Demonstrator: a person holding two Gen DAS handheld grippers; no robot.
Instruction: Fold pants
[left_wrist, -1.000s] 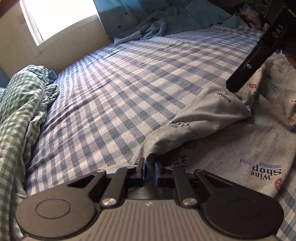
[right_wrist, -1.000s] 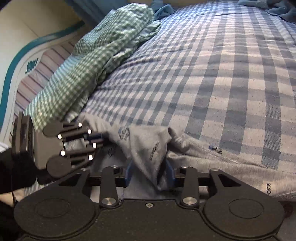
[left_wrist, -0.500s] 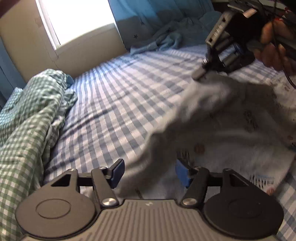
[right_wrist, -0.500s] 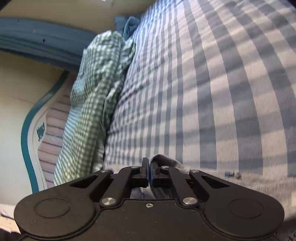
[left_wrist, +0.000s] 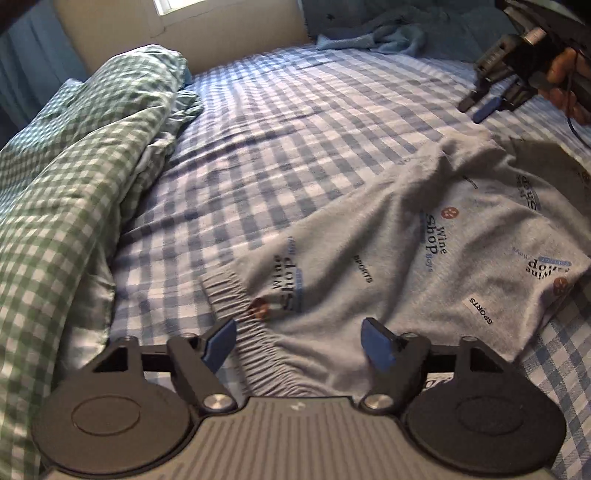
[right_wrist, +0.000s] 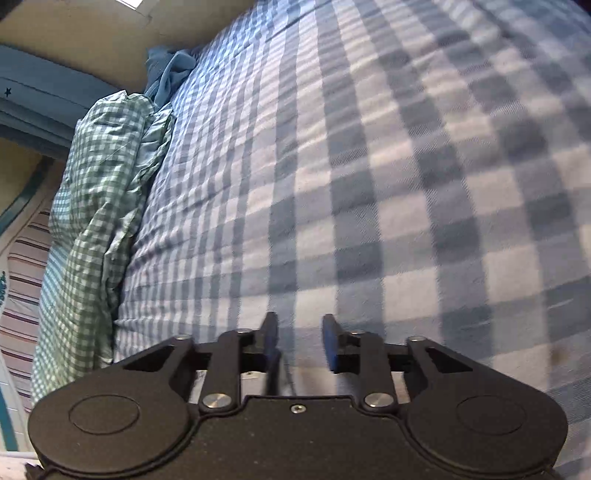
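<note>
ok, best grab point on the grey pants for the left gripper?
Probably the gathered elastic waistband of the grey pants. It lies directly before the open left gripper, a raised ruffled edge on the checked sheet. Come in low from the near side, one finger under the hem.

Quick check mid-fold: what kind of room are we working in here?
Most likely a bedroom: the pants lie on a bed with a blue checked sheet, a bunched green gingham cover alongside and a window behind.
</note>
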